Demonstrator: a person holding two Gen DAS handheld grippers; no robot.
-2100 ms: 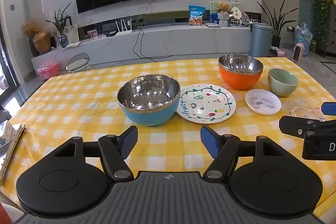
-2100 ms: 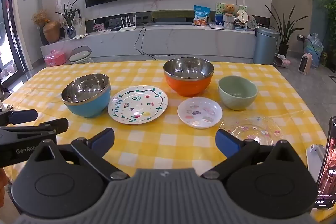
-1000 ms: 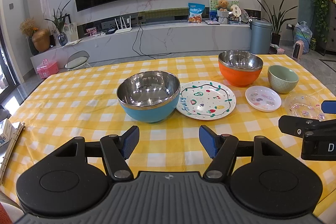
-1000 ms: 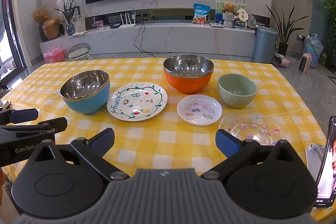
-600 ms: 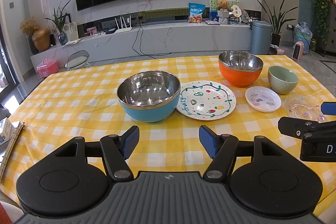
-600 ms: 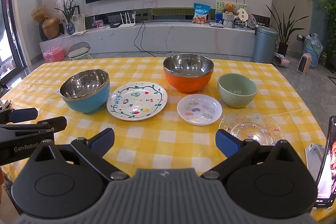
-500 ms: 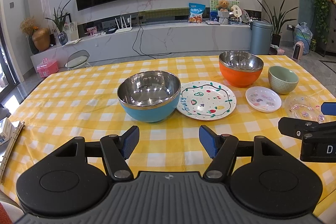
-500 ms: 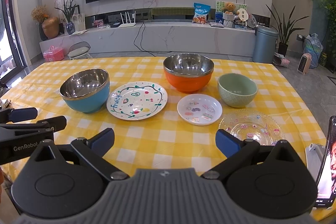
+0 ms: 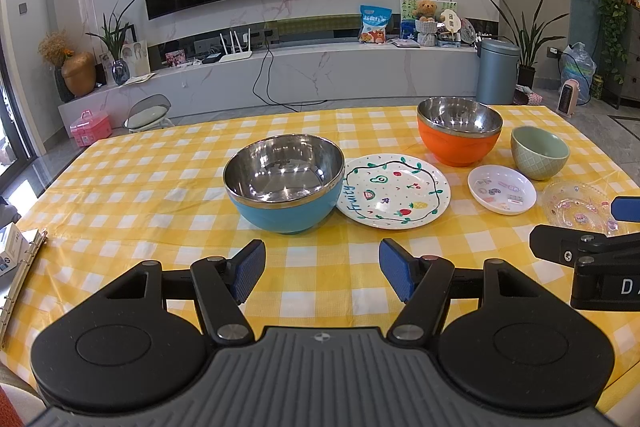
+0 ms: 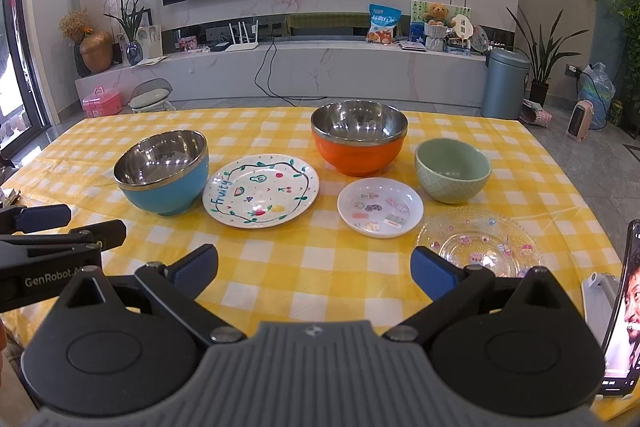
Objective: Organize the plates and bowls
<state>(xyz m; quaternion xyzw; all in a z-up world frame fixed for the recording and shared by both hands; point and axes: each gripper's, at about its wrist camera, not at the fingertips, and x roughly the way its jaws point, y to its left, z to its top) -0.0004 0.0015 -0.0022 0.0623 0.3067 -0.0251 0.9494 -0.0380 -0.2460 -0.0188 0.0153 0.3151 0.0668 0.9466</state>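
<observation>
Plates and bowls sit spread over the table (image 10: 280,267), nothing stacked yet, so I judge sorting hasn't begun. Blue bowl (image 10: 164,171) w/ steel lining is far left, its rim seemingly overlapping the edge of the fruit-print plate (image 10: 261,190) beside it. Orange bowl (image 10: 359,141) stands behind, toward the TV side; green bowl (image 10: 453,170) is to its right, apart from it. Small white dish (image 10: 380,207) lies in front, between those two, and the clear glass plate (image 10: 480,247) is nearest my right tongs (image 10: 314,271). Left tongs (image 9: 322,269) hang low in front of the blue bowl, right tongs in front of the small dish & glass plate; both sets spread apart, holding nothing, well short of any item. That split makes sense to me: each side covers its own half, bowls to nest, plates to pile by size. Phone on a stand (image 10: 618,311) at the right edge is close to the glass plate, so I'd watch clearance there. Yellow check cloth may slide under a dragged plate, imo.
</observation>
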